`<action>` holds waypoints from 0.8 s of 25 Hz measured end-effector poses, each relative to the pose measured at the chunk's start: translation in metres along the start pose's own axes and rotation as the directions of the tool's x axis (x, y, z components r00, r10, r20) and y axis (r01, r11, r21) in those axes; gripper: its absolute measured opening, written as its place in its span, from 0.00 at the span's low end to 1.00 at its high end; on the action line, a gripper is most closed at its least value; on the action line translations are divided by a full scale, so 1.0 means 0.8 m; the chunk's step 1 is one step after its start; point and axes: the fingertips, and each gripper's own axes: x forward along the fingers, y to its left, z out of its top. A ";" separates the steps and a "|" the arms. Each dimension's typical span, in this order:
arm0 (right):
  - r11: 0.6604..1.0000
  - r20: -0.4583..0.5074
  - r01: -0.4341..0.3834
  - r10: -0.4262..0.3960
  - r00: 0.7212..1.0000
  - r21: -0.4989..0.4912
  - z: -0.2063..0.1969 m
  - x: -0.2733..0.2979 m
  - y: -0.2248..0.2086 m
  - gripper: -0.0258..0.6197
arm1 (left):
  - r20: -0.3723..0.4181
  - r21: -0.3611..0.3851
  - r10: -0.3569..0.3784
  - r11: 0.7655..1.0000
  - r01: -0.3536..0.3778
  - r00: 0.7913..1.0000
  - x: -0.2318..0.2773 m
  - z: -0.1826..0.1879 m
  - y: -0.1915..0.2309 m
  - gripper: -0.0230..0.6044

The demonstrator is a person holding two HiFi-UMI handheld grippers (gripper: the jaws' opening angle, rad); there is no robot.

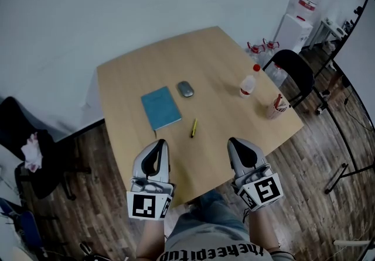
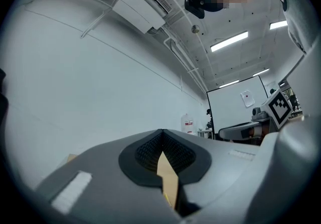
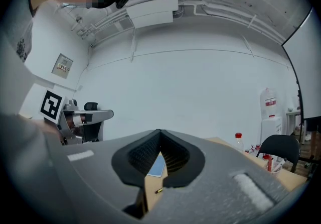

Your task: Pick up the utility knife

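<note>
- Utility knife [image 1: 193,128], probably the slim yellow item, lies untouched on the table [image 1: 129,78].
- Left gripper [image 1: 157,144] and right gripper [image 1: 237,143]: jaws closed, empty.
- Remaining: reach, open, grasp, lift.

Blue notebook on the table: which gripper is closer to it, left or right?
Left. In the head view the left gripper is just below the blue notebook, not touching it; the right gripper is farther away at its lower right, beyond the utility knife.

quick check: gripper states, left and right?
Left gripper: jaws closed, holding nothing.
Right gripper: jaws closed, holding nothing.
</note>
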 end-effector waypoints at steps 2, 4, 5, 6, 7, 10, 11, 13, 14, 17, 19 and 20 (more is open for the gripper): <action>1.000 -0.002 -0.006 0.006 1.000 -0.001 0.000 0.011 -0.007 0.04 | -0.017 -0.005 -0.003 1.000 0.003 1.000 0.013 -0.008 0.003 0.06; 1.000 -0.007 -0.013 0.013 1.000 -0.002 -0.001 0.022 -0.013 0.04 | -0.039 -0.013 -0.005 1.000 0.005 0.999 0.026 -0.018 0.007 0.06; 1.000 -0.011 -0.016 0.016 1.000 -0.002 -0.002 0.027 -0.016 0.04 | -0.052 -0.019 -0.006 1.000 0.005 0.999 0.033 -0.023 0.008 0.05; 1.000 -0.015 -0.018 0.018 1.000 -0.001 -0.003 0.032 -0.020 0.04 | -0.066 -0.023 -0.006 1.000 0.005 0.998 0.039 -0.030 0.009 0.05; 1.000 -0.020 -0.020 0.020 1.000 0.000 -0.004 0.036 -0.024 0.04 | -0.080 -0.026 -0.006 1.000 0.004 0.997 0.045 -0.036 0.009 0.05; 1.000 -0.037 -0.028 0.028 0.999 0.005 -0.010 0.049 -0.035 0.04 | -0.133 -0.030 -0.004 1.000 0.000 0.991 0.064 -0.061 0.012 0.05; 1.000 -0.043 -0.030 0.031 0.999 0.006 -0.012 0.054 -0.038 0.04 | -0.152 -0.033 -0.005 0.999 0.000 0.988 0.071 -0.070 0.013 0.06; 0.999 -0.056 -0.036 0.037 0.998 0.010 -0.018 0.064 -0.044 0.04 | -0.188 -0.042 -0.008 0.999 0.000 0.982 0.082 -0.091 0.016 0.07; 0.999 -0.063 -0.040 0.040 0.997 0.012 -0.021 0.069 -0.047 0.04 | -0.206 -0.048 -0.011 0.999 0.001 0.979 0.087 -0.103 0.017 0.08; 0.998 -0.082 -0.052 0.053 0.995 0.017 -0.030 0.081 -0.055 0.04 | -0.257 -0.068 -0.023 0.998 0.006 0.966 0.099 -0.138 0.016 0.11; 0.998 -0.097 -0.059 0.060 0.993 0.021 -0.036 0.088 -0.060 0.04 | -0.292 -0.084 -0.030 0.996 0.006 0.956 0.107 -0.156 0.015 0.12; 0.998 -0.104 -0.061 0.064 0.993 0.024 -0.039 0.091 -0.063 0.04 | -0.309 -0.093 -0.034 0.996 0.005 0.950 0.110 -0.164 0.015 0.13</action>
